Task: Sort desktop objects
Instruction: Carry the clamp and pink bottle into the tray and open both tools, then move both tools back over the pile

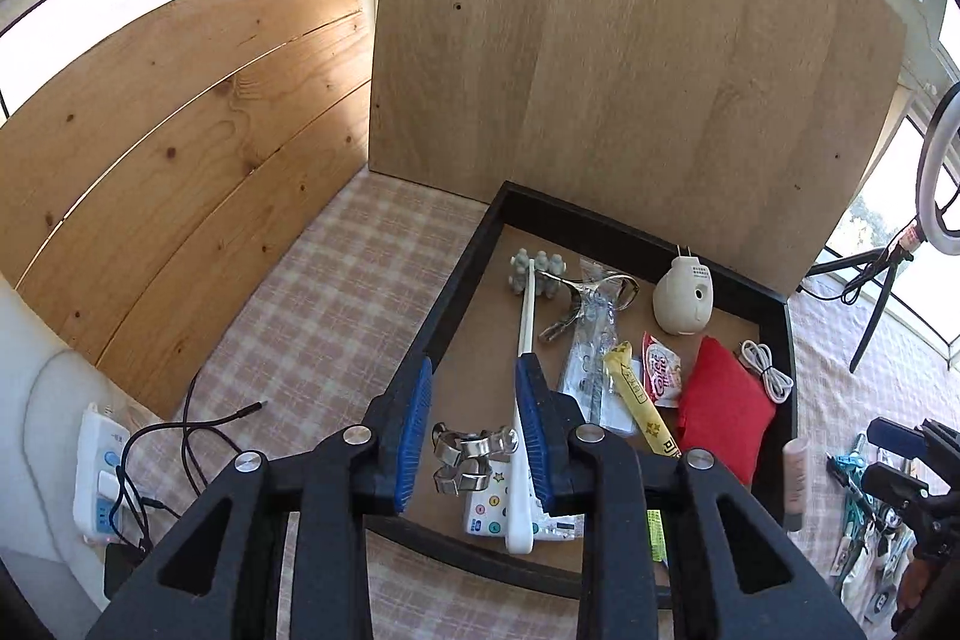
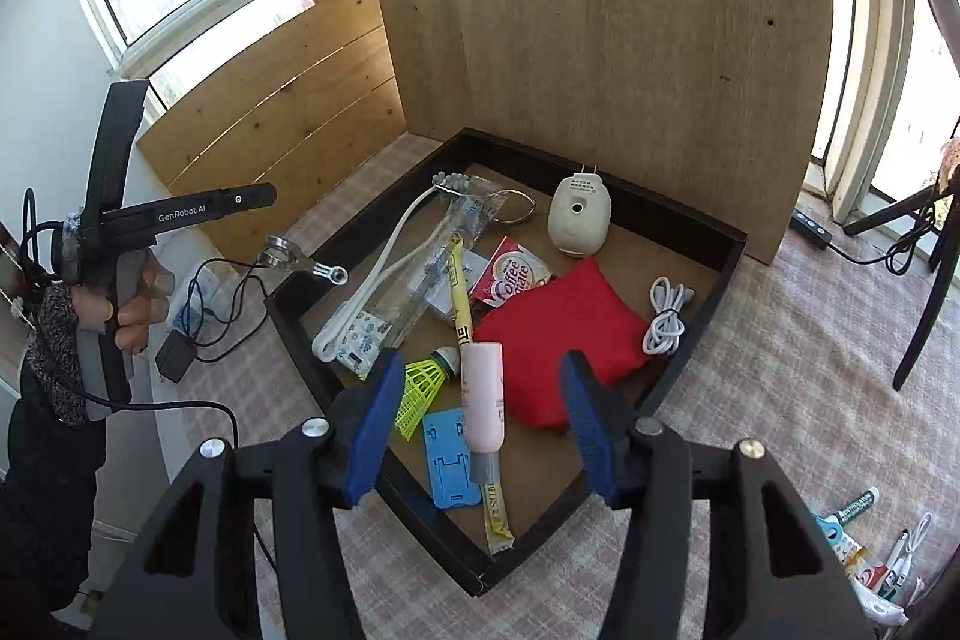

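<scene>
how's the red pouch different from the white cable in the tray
Colour: the red pouch is bright red, the white cable is white.
Shape: the pouch is a flat, soft, squarish cushion; the cable is a thin cord looped into a bundle.
Size: the pouch covers far more of the floor than the cable.
Place: the cable lies nearer the right wall, the pouch nearer the middle.
Both lie loose inside the black tray.

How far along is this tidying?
Well along: the black tray holds a red cloth pouch and a white coiled cable. In hand: a pink plastic tube between the right gripper's open jaws, a silver metal clip by the left gripper. Left: tubes and oddments on the checked cloth.
</scene>
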`<act>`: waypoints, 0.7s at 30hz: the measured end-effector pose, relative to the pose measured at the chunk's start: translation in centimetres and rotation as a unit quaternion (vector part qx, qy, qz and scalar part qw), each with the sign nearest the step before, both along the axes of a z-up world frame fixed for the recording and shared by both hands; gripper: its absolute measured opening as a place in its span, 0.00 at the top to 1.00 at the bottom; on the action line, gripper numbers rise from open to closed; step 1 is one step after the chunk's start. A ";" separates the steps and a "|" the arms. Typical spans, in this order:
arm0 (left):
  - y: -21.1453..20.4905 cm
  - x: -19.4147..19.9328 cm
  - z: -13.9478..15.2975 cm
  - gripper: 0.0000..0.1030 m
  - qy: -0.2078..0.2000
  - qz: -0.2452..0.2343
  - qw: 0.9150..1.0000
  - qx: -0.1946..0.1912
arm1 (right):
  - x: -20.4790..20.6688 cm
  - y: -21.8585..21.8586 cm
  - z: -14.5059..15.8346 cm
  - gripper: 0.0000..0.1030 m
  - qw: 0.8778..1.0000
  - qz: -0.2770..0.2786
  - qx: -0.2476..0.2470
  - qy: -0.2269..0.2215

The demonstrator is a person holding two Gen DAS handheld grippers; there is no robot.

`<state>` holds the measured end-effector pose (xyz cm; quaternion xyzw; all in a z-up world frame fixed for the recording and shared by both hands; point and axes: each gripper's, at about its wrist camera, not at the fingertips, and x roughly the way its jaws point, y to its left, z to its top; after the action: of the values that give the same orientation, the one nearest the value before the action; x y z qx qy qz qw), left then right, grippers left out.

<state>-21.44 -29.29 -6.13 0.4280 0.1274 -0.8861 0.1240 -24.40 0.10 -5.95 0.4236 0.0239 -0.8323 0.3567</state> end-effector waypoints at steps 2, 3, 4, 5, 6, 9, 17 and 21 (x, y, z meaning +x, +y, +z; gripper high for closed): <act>0.0 0.2 0.2 0.72 0.005 0.000 1.000 0.000 | 0.0 0.2 0.4 0.45 1.000 -0.003 -0.002 0.001; 0.2 0.2 0.3 0.72 0.006 -0.003 1.000 -0.001 | 0.0 0.4 0.5 0.45 1.000 -0.006 -0.004 0.002; 0.3 0.3 0.3 0.72 0.007 -0.008 1.000 -0.001 | 0.1 0.6 0.6 0.45 1.000 -0.009 -0.005 0.003; 0.5 0.4 0.4 0.72 0.008 -0.011 1.000 0.000 | 0.1 0.9 0.7 0.45 1.000 -0.014 -0.004 0.004; 0.6 0.5 0.4 0.72 0.008 -0.014 1.000 0.000 | 0.1 1.3 0.7 0.45 1.000 -0.018 -0.005 0.004; 1.2 0.8 0.5 0.72 0.011 -0.023 1.000 0.004 | 0.3 3.0 0.8 0.45 0.999 -0.034 -0.010 0.000; 5.7 2.6 0.9 0.72 0.018 -0.086 0.996 0.016 | 3.9 11.6 3.2 0.45 0.993 -0.119 0.009 0.026; 9.6 3.5 0.8 0.72 0.015 -0.140 0.990 0.022 | 7.6 18.0 4.9 0.45 0.980 -0.192 0.016 0.043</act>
<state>-17.93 -19.74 -5.38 0.4308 0.0878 -0.8981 -0.0127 -16.81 18.14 -1.07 0.3893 -0.0296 -0.9025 0.1819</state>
